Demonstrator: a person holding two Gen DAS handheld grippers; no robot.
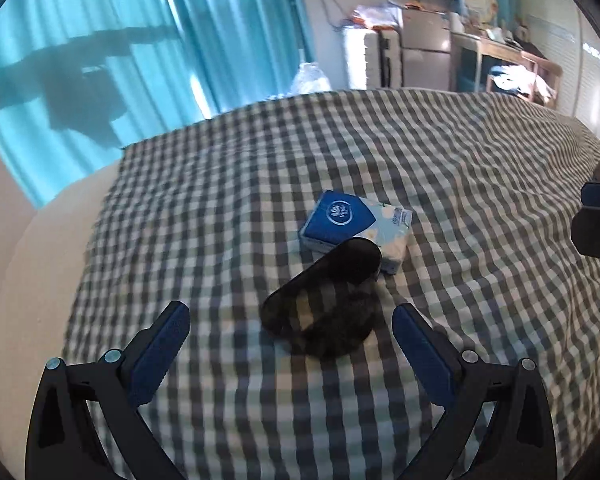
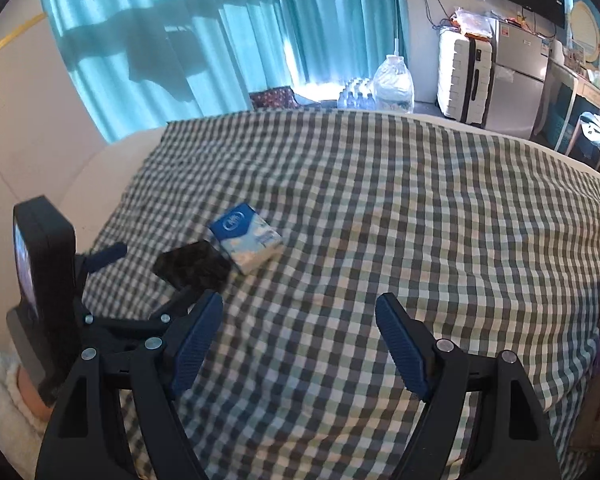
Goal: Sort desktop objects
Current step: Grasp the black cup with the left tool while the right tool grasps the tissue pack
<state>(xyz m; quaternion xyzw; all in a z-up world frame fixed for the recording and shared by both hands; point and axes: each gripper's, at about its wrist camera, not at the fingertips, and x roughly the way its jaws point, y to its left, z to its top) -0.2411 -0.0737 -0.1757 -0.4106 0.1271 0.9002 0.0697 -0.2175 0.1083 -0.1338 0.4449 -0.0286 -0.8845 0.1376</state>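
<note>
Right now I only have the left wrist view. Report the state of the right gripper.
Observer: The right gripper is open, and only the checked cloth lies between its fingers.
Operator: Place it against the tissue pack.
Observer: The tissue pack lies ahead of it and to the left, apart from the fingers.
Operator: Tell me what stands past the far edge of the bed.
Observer: A pack of small water bottles stands beside the large water jug.
</note>
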